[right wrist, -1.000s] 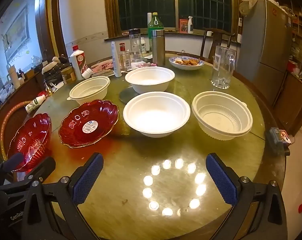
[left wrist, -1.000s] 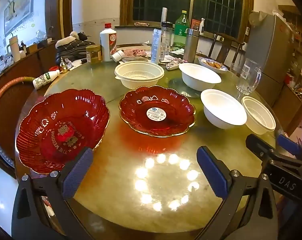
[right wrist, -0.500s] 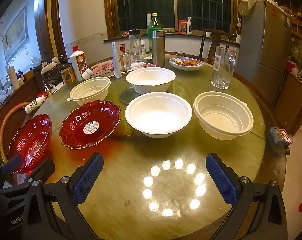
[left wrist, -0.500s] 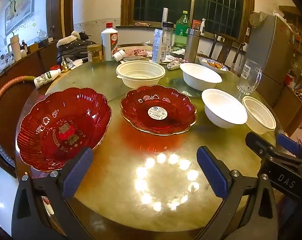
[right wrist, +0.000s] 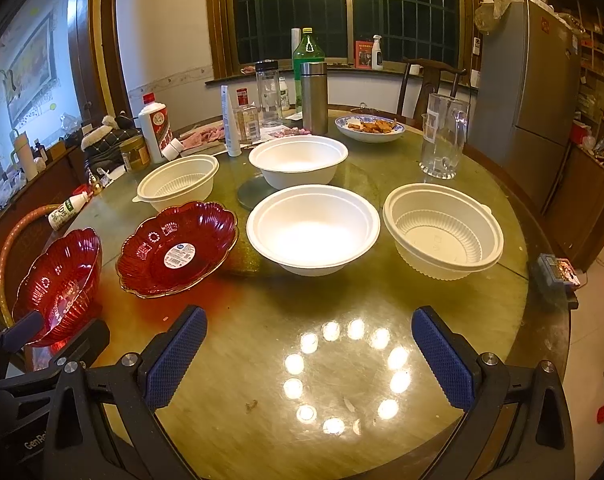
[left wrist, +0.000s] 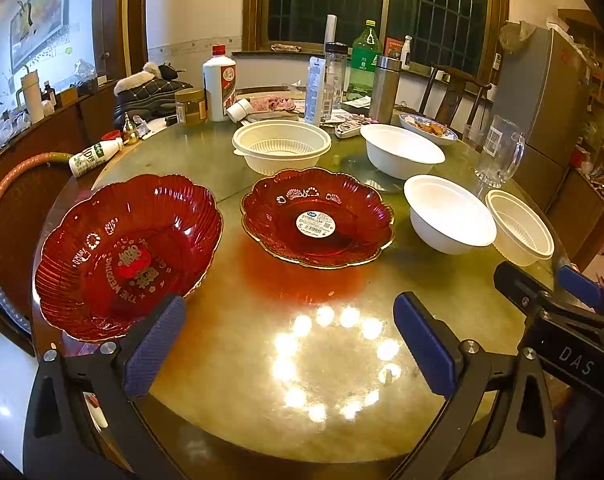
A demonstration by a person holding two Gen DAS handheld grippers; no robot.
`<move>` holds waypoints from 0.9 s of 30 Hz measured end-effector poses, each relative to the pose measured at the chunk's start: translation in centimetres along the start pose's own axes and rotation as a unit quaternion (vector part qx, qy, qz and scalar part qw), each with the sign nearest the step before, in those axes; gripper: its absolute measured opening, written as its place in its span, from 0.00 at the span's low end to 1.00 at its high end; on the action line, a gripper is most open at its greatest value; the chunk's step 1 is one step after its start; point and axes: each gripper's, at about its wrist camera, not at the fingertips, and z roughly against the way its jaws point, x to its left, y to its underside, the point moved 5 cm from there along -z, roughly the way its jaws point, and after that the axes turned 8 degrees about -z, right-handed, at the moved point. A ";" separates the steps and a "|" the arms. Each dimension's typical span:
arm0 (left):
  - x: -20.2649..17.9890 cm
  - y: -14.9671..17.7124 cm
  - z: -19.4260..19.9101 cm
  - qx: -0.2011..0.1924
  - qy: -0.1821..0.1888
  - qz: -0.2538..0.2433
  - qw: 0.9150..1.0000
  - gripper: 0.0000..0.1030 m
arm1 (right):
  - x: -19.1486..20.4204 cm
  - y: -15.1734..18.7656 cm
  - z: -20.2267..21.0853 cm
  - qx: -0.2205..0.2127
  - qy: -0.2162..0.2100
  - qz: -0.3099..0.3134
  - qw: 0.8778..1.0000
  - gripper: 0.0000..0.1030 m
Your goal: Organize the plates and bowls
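Two red scalloped plates lie on the round table: one with gold lettering [left wrist: 126, 256] [right wrist: 62, 280] at the left, one with a white sticker [left wrist: 317, 218] [right wrist: 178, 250] beside it. Two smooth white bowls [right wrist: 313, 230] [right wrist: 298, 160] and two ribbed cream bowls [right wrist: 441, 230] [right wrist: 178, 182] stand further right and back. My left gripper [left wrist: 290, 344] is open and empty, its left pad at the lettered plate's near rim. My right gripper [right wrist: 309, 356] is open and empty above bare table in front of the near white bowl.
Bottles, a steel flask [right wrist: 313, 98], jars and a food dish [right wrist: 369, 128] crowd the table's far side. A glass mug [right wrist: 441, 140] stands at the back right. A small bottle [left wrist: 96, 156] lies at the left edge. A fridge [right wrist: 525, 100] stands to the right.
Both grippers have moved slightly forward toward the dishes, which now look a little nearer. Nothing on the table has moved; both grippers stay open.
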 end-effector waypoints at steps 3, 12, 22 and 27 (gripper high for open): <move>-0.2 0.1 -0.1 0.000 -0.002 0.000 1.000 1.00 | 0.0 0.0 0.0 0.000 0.000 0.000 1.000 1.00; -0.2 0.2 -0.2 0.001 -0.003 0.000 1.000 1.00 | 0.1 0.1 0.0 0.000 0.000 0.001 1.000 1.00; -0.2 0.3 -0.2 0.001 -0.005 0.000 1.000 1.00 | 0.4 0.0 -0.1 0.000 0.001 0.003 1.000 1.00; 0.0 0.2 -0.1 0.001 -0.005 0.000 1.000 1.00 | 0.5 -0.1 -0.2 -0.001 0.000 0.004 1.000 1.00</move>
